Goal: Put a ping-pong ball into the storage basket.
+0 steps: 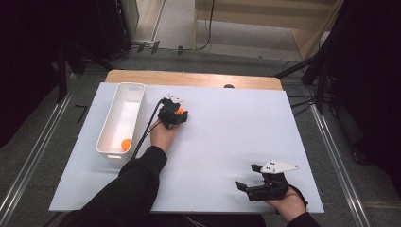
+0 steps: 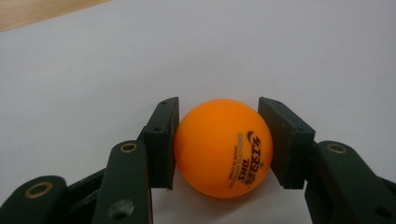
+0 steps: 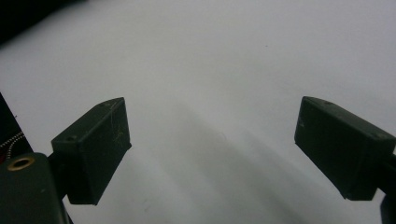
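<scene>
Left gripper (image 2: 219,140): closed on ball (image 2: 223,147), pads pressed to both sides; lay on white table (image 1: 227,127) just right of bin (image 1: 113,120), near far-left part of the surface; held by left hand (image 1: 162,134), dark sleeve (image 1: 127,189) entered from bottom edge; cable (image 1: 144,130) trailed back along bin's right wall.

Ball: orange, black print on its front in left gripper view; sat low against table between the pads, shadow beneath; seen in high view as orange spot at gripper's tip (image 1: 180,111).

Second ball (image 1: 125,144): orange, lay inside bin at near end, close to right wall; well apart from the gripped one.

Bin: white, long, narrow, open-topped; stood lengthwise along table's left side.

Right gripper (image 3: 210,154): jaws stood wide apart, nothing between them, bare table below; rested at near-right corner of table in high view (image 1: 248,177), grey plate (image 1: 279,166) on top; held by right hand (image 1: 286,203); well apart from left gripper and bin.

Table: white sheet over wooden top (image 1: 189,78), wood strip visible along far edge.
</scene>
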A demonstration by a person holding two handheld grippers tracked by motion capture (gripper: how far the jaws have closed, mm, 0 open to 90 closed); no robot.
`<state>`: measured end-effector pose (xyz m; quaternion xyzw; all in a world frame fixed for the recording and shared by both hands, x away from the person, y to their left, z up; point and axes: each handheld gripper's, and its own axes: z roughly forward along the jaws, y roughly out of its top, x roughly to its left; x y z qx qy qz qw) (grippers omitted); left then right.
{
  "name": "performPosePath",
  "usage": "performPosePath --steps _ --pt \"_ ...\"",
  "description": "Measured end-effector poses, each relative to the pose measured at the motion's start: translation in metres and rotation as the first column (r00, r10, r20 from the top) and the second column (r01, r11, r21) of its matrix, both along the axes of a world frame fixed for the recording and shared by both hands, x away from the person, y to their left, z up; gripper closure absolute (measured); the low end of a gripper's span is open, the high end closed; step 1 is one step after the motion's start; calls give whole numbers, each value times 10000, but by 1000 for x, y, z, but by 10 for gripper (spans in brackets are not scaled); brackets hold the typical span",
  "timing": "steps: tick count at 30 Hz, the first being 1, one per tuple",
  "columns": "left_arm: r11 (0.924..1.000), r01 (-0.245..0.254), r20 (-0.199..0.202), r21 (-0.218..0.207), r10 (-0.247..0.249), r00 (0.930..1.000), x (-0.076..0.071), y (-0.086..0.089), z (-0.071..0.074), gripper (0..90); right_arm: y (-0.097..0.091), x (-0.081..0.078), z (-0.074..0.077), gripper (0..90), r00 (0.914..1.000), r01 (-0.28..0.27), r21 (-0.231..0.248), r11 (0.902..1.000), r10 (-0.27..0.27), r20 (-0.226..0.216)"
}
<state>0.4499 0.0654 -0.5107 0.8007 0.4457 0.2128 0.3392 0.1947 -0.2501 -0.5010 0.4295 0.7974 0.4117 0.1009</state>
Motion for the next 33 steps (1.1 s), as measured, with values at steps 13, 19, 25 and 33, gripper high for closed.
performPosePath --steps 13,19,25,33 --pt "9996 110 -134 -277 -113 9998 -2 4 2 511 0 0 0 91 10000 -23 -2 10000 23 -8" --pt "9980 225 -127 -585 -233 9996 -6 3 8 511 0 0 0 91 10000 -53 11 10000 53 48" --pt "9950 285 -112 -959 -297 9995 -7 4 15 511 0 0 0 91 10000 -14 88 10000 14 19" --pt "9927 582 -179 -1060 -604 9980 -13 9 28 511 0 0 0 91 10000 -41 51 10000 41 40"
